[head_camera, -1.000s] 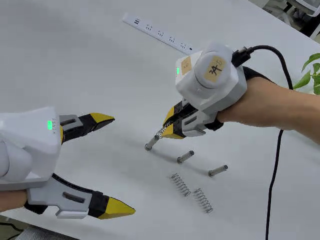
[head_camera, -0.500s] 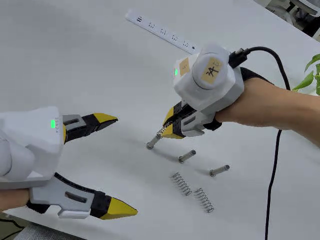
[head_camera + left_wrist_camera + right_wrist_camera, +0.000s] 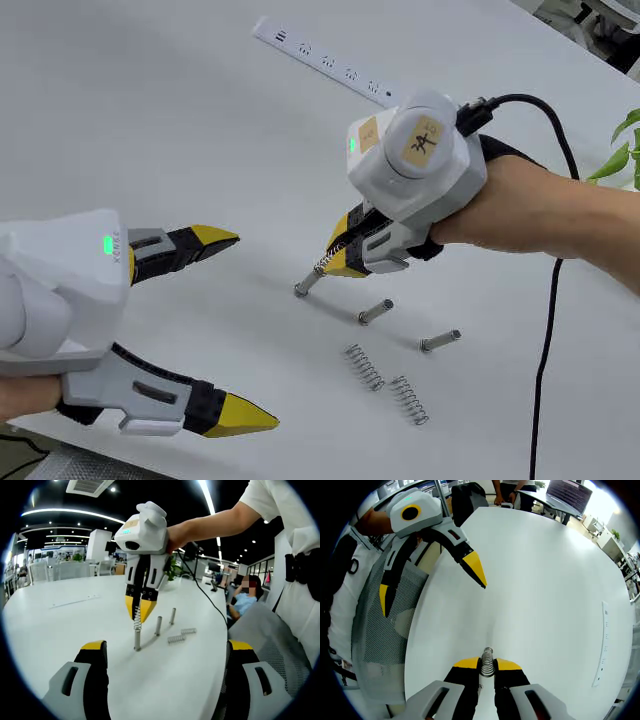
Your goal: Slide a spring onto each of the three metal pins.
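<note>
Three short metal pins stand on the white table: left pin (image 3: 303, 287), middle pin (image 3: 373, 312), right pin (image 3: 439, 340). My right gripper (image 3: 338, 262) is shut on a spring (image 3: 322, 265) whose lower end sits over the top of the left pin; the same spring (image 3: 487, 664) shows between the yellow tips of the right gripper (image 3: 487, 665), and again the spring (image 3: 137, 616) hangs above the pin (image 3: 137, 641). Two loose springs (image 3: 363, 367) (image 3: 408, 400) lie flat near the pins. My left gripper (image 3: 235, 330) is open, held to the left, empty.
A white power strip (image 3: 330, 63) lies at the far side of the table. A black cable (image 3: 548, 330) trails from the right gripper across the table's right part. Green plant leaves (image 3: 622, 150) poke in at the right edge.
The view has shifted slightly. The right gripper with the spring stays over the left pin, hardly moved. The left gripper stays open.
</note>
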Available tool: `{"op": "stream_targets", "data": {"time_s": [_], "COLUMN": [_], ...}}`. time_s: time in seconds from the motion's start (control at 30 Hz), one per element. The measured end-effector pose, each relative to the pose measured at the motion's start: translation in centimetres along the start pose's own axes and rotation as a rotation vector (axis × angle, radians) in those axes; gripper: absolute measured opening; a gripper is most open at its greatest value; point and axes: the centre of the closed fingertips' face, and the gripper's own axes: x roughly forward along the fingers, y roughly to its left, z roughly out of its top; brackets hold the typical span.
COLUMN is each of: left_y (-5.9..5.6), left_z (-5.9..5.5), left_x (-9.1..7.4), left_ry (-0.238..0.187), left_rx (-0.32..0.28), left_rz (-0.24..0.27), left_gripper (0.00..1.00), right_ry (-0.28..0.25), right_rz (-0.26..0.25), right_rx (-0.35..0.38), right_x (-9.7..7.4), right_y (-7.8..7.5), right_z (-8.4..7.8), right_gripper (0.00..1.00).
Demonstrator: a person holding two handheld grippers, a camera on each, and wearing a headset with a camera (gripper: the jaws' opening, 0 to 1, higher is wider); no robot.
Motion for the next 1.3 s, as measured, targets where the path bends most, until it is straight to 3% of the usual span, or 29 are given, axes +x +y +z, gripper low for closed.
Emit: {"op": "stream_targets", "data": {"time_s": [1.3], "left_y": [-0.1], "left_z": [-0.4], "left_x": [-0.1], "left_ry": [-0.007], "left_rx": [-0.021], "left_rz": [-0.013], "left_gripper": [0.95], "right_ry": [0.016], "right_rz": [0.017], "right_rx": [-0.017], "right_x": [2.0], "right_y": [0.0], "right_z": [0.0], "right_gripper": [0.07]}}
